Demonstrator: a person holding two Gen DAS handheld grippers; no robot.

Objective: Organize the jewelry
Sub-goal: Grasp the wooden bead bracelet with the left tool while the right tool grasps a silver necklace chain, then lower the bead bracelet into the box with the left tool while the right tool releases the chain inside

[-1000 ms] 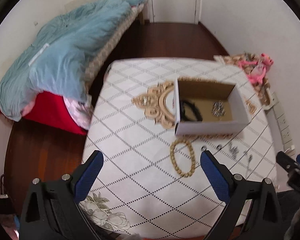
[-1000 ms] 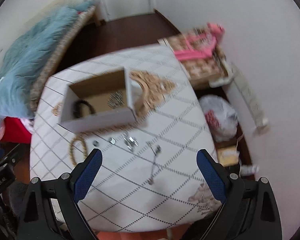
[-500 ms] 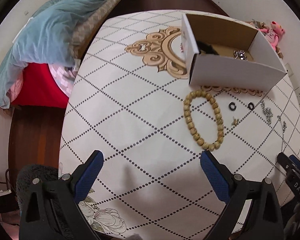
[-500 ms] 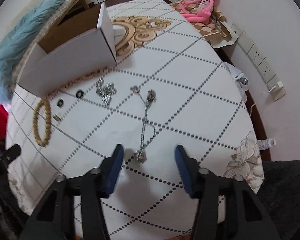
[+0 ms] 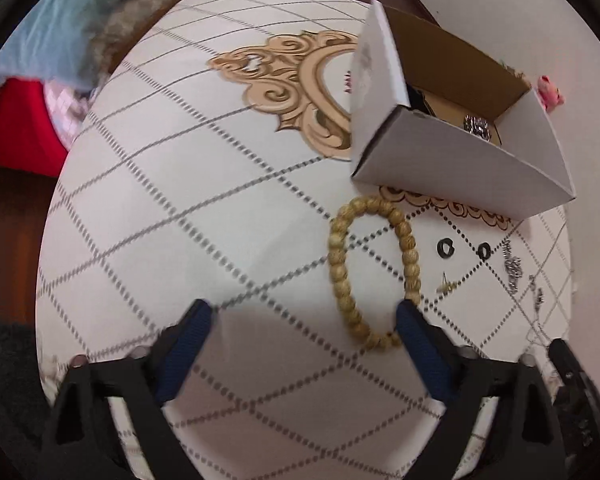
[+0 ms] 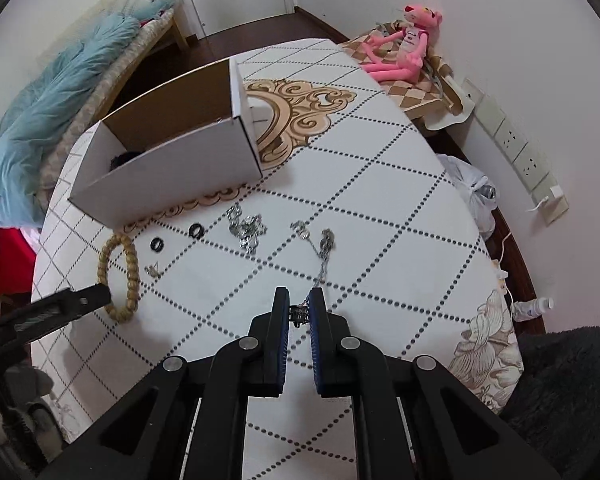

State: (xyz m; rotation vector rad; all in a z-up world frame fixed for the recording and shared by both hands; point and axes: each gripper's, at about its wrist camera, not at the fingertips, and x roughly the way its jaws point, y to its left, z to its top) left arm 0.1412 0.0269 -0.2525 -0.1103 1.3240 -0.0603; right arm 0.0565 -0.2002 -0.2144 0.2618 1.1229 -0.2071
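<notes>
A white cardboard box [image 5: 452,156] [image 6: 172,168] stands open on the table, with a dark band and a silver piece inside. In front of it lie a wooden bead bracelet [image 5: 364,268] [image 6: 120,272], two black rings [image 5: 446,248] [image 6: 158,245], a small gold earring [image 5: 446,285], a silver chain heap [image 6: 246,228] and a silver necklace [image 6: 320,256]. My left gripper [image 5: 304,312] is open, low over the table, its right finger touching the bracelet's near end. My right gripper [image 6: 299,314] is shut on the near end of the silver necklace.
The table [image 6: 400,200] has a white cloth with a dotted diamond pattern and a gold ornament. A bed with a blue quilt [image 6: 60,92] is at the left. A pink plush toy [image 6: 404,48], wall sockets [image 6: 512,148] and a plastic bag [image 6: 472,192] are at the right.
Both grippers came down and forward to the table. My right gripper closed from wide open onto the necklace's end. My left gripper stayed open and reached the bead bracelet.
</notes>
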